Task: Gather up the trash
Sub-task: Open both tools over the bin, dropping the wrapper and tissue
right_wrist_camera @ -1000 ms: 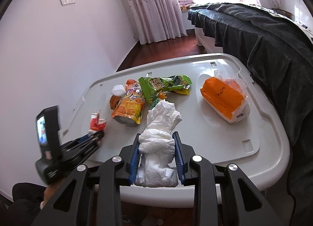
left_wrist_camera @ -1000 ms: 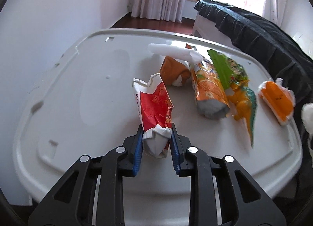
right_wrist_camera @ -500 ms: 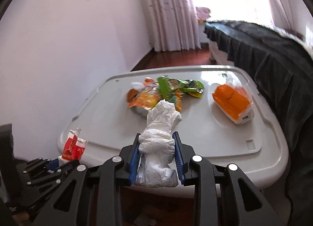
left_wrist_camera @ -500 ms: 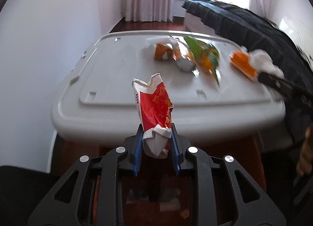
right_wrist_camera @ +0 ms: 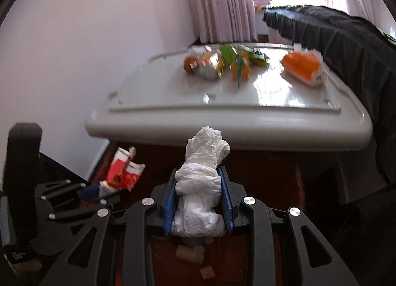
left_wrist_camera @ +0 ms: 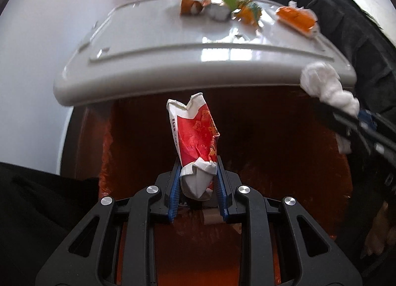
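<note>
My left gripper [left_wrist_camera: 197, 184] is shut on a crumpled red and white wrapper [left_wrist_camera: 195, 135], held below the front edge of the white plastic lid [left_wrist_camera: 198, 68], above an orange-red bin [left_wrist_camera: 259, 137]. My right gripper [right_wrist_camera: 199, 199] is shut on a wad of white tissue [right_wrist_camera: 203, 169], also in front of and below the lid [right_wrist_camera: 222, 127]. In the left wrist view the tissue [left_wrist_camera: 326, 88] and the right gripper show at the right edge. In the right wrist view the red wrapper [right_wrist_camera: 121, 172] in the left gripper shows at the lower left. Several snack wrappers [right_wrist_camera: 222, 63] and an orange pack [right_wrist_camera: 302, 66] lie on the lid.
A bed under a dark cover [right_wrist_camera: 346, 38] runs along the right side of the lid. A white wall [right_wrist_camera: 74, 50] stands at the left, curtains [right_wrist_camera: 217, 1] at the back. Small scraps [right_wrist_camera: 190, 253] lie inside the bin below the right gripper.
Both grippers have drawn back off the lid and sunk in front of its edge, still holding the wrapper and the tissue. The bin's interior now fills the lower views.
</note>
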